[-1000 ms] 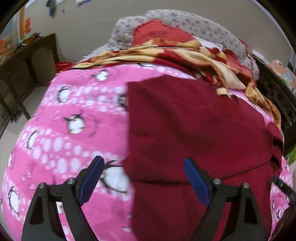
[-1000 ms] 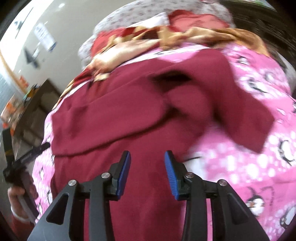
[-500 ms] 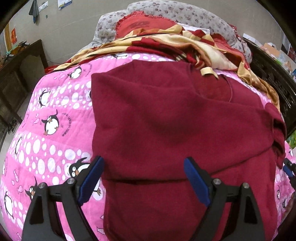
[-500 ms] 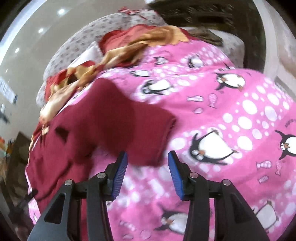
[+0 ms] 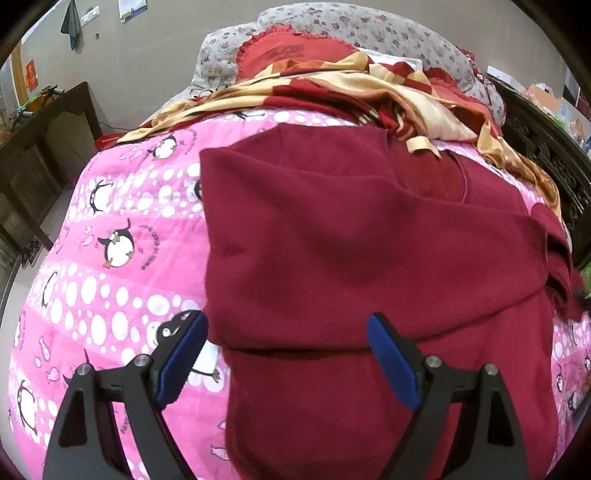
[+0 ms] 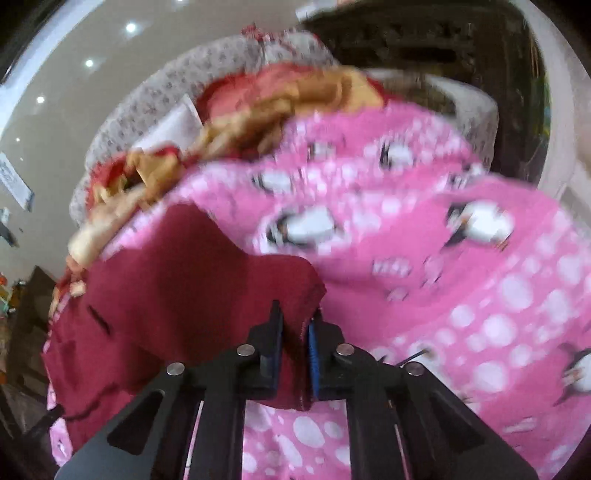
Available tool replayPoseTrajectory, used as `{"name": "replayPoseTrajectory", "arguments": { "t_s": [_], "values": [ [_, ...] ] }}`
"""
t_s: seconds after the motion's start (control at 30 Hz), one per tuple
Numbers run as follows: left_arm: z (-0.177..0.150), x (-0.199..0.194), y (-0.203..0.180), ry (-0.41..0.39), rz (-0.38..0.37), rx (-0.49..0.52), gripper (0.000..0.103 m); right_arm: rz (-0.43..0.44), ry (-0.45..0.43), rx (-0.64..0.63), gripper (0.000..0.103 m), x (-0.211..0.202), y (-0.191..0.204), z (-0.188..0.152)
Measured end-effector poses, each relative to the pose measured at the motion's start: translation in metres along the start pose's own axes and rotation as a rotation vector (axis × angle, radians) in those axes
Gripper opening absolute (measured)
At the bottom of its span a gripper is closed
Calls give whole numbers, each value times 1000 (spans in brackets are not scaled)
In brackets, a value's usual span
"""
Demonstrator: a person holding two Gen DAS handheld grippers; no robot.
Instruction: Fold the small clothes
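A dark red long-sleeved top (image 5: 351, 251) lies on a pink penguin-print quilt (image 5: 110, 258), with its left sleeve folded across the body. My left gripper (image 5: 286, 354) is open and empty, held above the top's lower left part. My right gripper (image 6: 295, 354) is shut on the end of the top's right sleeve (image 6: 207, 280), with red cloth pinched between the blue pads. The rest of the top trails to the left in the right wrist view.
A red and yellow checked cloth (image 5: 369, 88) and a floral pillow (image 5: 369, 33) lie at the head of the bed. A dark wooden table (image 5: 44, 140) stands at the left. A dark carved bed frame (image 5: 546, 155) runs along the right.
My right gripper has swung to the spread right sleeve and closed on its end. My left gripper has stayed open, and its view has settled over the top.
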State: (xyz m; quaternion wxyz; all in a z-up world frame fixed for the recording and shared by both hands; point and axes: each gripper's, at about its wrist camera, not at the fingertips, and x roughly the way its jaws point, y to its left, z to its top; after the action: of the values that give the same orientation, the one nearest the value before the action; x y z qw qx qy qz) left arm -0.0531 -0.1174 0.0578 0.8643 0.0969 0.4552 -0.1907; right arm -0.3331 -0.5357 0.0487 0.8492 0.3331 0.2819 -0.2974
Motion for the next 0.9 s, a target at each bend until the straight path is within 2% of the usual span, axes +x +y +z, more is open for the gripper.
{"name": "replayPoseTrajectory", "arguments": {
  "t_s": [0.27,0.37,0.5,0.63,0.73,0.9],
  "values": [
    [5,-8,11,-23,-5,-30,91,166,-257,-63,37,-116,38,77],
    [6,-12,14,-31,-7,-34,91,232,-295,-127,37,-141,67,103],
    [8,-17,19,-47,1,-38,91,352,-263,-229,37,-148,118,116],
    [10,-23,29,-58,3,-53,91,481,-174,-324,37,-135,173,109],
    [11,-29,37,-71,9,-64,91,563,-103,-407,37,-122,217,90],
    [12,-36,55,-90,12,-99,91,653,22,-509,37,-95,279,46]
  ]
}}
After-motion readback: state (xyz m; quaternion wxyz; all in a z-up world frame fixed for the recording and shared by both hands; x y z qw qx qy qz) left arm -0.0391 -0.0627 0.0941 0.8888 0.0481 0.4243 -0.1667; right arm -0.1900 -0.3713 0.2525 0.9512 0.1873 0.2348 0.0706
